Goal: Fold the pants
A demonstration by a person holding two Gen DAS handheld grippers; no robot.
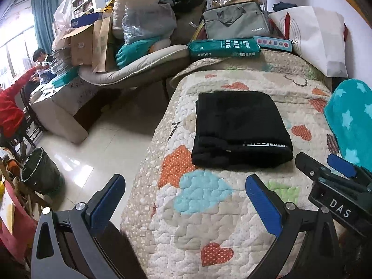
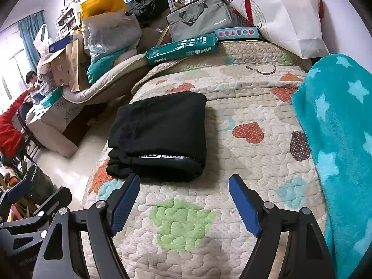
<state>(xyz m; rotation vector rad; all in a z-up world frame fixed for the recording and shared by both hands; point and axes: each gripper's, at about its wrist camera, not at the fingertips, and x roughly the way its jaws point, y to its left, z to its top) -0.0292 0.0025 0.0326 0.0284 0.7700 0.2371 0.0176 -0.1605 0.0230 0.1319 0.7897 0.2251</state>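
On the quilt [image 2: 244,97], both hand-held grippers gape wide, seemingly clear of the pants [image 2: 160,134].

One folded black pants [image 1: 241,130] — one quilt [image 1: 209,209], one teal star blanket [image 2: 337,139], two grippers.

Black pants [image 1: 240,127], folded flat on quilt [image 1: 200,220]
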